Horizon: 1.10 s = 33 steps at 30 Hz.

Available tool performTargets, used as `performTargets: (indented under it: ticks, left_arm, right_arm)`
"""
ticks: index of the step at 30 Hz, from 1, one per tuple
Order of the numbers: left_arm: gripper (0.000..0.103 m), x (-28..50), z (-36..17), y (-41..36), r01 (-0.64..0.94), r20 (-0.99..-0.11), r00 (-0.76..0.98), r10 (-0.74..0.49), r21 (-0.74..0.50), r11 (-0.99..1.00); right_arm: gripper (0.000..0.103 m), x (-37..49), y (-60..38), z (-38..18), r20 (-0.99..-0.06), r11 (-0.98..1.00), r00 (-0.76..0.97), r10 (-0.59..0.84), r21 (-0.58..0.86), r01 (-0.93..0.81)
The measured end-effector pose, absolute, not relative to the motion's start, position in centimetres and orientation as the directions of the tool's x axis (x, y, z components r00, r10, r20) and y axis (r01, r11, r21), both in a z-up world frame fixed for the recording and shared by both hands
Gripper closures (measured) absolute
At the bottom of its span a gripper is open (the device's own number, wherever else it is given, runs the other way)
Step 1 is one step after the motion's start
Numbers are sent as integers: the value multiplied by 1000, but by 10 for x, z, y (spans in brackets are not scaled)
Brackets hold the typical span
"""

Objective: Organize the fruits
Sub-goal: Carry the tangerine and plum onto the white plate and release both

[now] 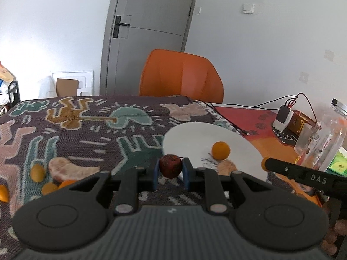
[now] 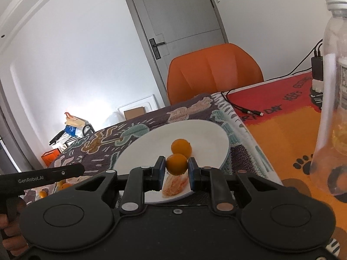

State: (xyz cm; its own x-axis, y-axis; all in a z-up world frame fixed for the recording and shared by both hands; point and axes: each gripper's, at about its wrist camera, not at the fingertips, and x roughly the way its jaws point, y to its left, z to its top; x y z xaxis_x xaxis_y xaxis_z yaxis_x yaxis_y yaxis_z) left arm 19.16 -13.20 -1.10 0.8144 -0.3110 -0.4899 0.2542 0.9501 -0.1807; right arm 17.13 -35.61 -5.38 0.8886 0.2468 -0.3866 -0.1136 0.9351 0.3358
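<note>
My left gripper (image 1: pixel 170 174) is shut on a small dark red fruit (image 1: pixel 170 165) and holds it above the near left rim of the white plate (image 1: pixel 190 138). One small orange fruit (image 1: pixel 220 150) lies on the plate. My right gripper (image 2: pixel 175 173) is shut on another small orange fruit (image 2: pixel 176 164) and holds it over the plate (image 2: pixel 206 134), in front of the orange fruit lying there (image 2: pixel 181 147). A peeled pale segment (image 2: pixel 174 185) lies on the plate's near edge. Several small orange fruits (image 1: pixel 38 172) lie on the patterned cloth at left.
A clear plastic bottle (image 2: pixel 334 99) stands at the right on the orange mat. A charger and black cable (image 1: pixel 282 117) lie at the far right. An orange chair (image 1: pixel 182 75) stands behind the table. The patterned cloth (image 1: pixel 86 130) covers the left of the table.
</note>
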Motion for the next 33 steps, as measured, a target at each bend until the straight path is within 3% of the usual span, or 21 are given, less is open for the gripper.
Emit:
performTargets:
  ticks: [11, 13, 15, 22, 28, 33]
  left_arm:
    - [82, 206, -14, -152, 281, -500, 798, -335, -183, 942]
    - [82, 208, -14, -156, 289, -500, 796, -341, -181, 940]
    - [82, 210, -13, -159, 298, -497, 795, -348, -180, 938]
    - [82, 219, -11, -169, 310, -495, 790, -361, -185, 933]
    - [57, 214, -9, -170, 281, -491, 815, -308, -130, 951]
    - [38, 207, -7, -150, 233, -486, 833, -265, -125, 964]
  right_arm:
    - [82, 184, -359, -60, -400, 934, 881, 251, 339, -112]
    - [73, 185, -358, -61, -407, 935, 878, 253, 335, -115]
    - [51, 183, -360, -61, -398, 934, 883, 250, 340, -111]
    - [51, 169, -366, -61, -386, 923, 885, 262, 368, -113]
    - [50, 164, -365, -64, -391, 914, 877, 278, 388, -116]
    - [41, 161, -362, -66, -380, 902, 876, 296, 414, -126]
